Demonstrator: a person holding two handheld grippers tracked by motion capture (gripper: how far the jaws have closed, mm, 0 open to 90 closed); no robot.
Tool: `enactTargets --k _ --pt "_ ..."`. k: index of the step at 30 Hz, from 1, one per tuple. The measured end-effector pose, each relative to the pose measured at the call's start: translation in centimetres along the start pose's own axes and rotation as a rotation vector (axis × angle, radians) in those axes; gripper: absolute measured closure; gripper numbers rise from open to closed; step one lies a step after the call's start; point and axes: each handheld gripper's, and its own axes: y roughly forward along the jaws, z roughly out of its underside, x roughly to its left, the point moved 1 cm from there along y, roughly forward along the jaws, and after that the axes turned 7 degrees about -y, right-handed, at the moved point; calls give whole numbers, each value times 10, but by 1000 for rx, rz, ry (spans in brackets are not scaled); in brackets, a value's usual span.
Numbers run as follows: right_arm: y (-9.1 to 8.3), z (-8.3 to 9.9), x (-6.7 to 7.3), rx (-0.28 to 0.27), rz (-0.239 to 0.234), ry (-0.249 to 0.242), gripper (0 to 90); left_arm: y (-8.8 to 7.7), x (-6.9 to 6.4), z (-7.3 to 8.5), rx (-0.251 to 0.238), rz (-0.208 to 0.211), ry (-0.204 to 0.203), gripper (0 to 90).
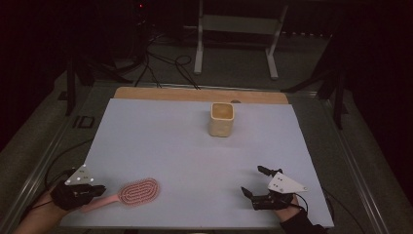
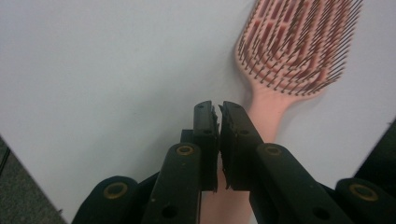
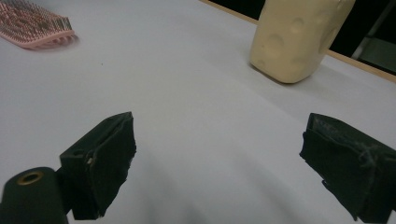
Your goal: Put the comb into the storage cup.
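A pink hairbrush (image 1: 139,191) lies bristles up near the front left of the white mat (image 1: 165,141), its handle pointing left. My left gripper (image 1: 101,190) hovers over that handle with its jaws shut and nothing clamped between them. In the left gripper view the handle of the hairbrush (image 2: 299,42) runs under the left gripper (image 2: 219,105). A cream cup (image 1: 222,118) stands upright at the back middle of the mat. At the front right my right gripper (image 1: 254,180) is open and empty. The right gripper view looks past the right gripper (image 3: 222,140) to the cup (image 3: 299,37) and the hairbrush (image 3: 32,23).
The mat covers a wooden tabletop whose bare strip (image 1: 195,94) shows along the back edge. Beyond the table, cables and the white legs of a stand (image 1: 198,48) are on the dark floor. Bare mat lies between brush, cup and right gripper.
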Motion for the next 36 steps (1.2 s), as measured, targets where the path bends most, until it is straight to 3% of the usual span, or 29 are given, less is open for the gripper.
enactTargets --k 3,7,11,14,22,24,25,29,31,35,36 --pt "0 0 0 1 -2 0 96 -9 -2 -3 6 0 22 789" --pt "0 0 0 2 -2 3 96 -18 -5 -7 27 -13 43 642" --pt "0 0 0 0 -3 1 96 -22 -8 -10 43 13 56 497" --pt "0 0 0 1 -5 0 96 -21 -9 -13 56 14 61 318" --pt "1 0 0 -1 -5 -2 96 -10 -13 -19 128 60 60 72" --pt "1 0 0 2 -4 0 96 -7 -15 -21 139 64 66 56" --pt "1 0 0 5 -6 1 96 -6 -17 -22 149 72 76 6" --pt "1 0 0 5 -6 2 96 1 -22 -25 211 86 134 0" --pt "1 0 0 2 -8 -3 96 5 -25 -26 239 66 173 0" --pt "1 0 0 1 -6 0 96 10 -26 -28 265 65 185 0" --pt "1 0 0 4 -8 2 96 15 -26 -29 298 76 192 0"
